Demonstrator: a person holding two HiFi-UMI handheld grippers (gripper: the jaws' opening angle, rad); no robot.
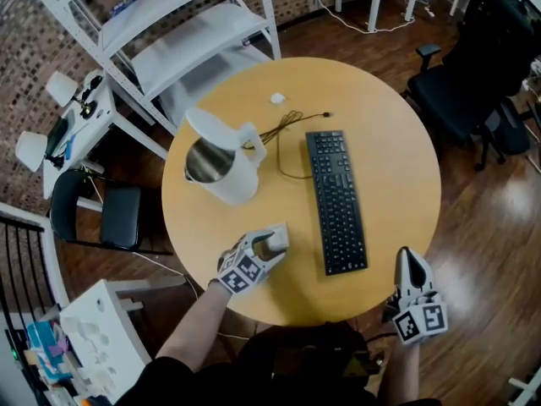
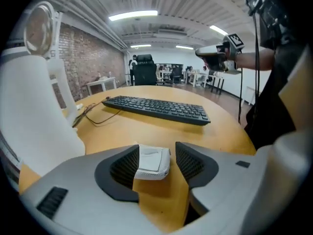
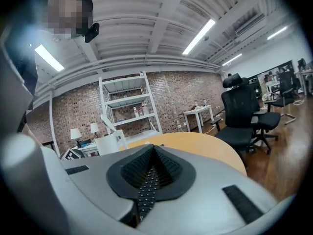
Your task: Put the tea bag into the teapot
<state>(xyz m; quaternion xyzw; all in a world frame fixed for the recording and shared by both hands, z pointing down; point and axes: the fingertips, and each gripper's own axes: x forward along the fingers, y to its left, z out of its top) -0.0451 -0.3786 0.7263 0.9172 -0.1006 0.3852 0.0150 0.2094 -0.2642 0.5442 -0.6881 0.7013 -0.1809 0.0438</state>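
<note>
My left gripper [image 1: 274, 243] stood with its jaws apart around the tea bag [image 2: 152, 162] — it lay between them on the round table [image 1: 397, 176], near the open-lidded teapot [image 1: 221, 166] — while my right gripper [image 1: 409, 259], at the table's near edge, was clenched on nothing.

Smooth wooden table [image 1: 397, 167], paper tea bag [image 2: 152, 161]

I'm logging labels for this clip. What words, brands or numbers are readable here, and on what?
No text can be read.
Keyboard key legends: too small.
Left marker cube, right marker cube: square patterns only, no letters.
Tea bag, teapot: no print visible.
</note>
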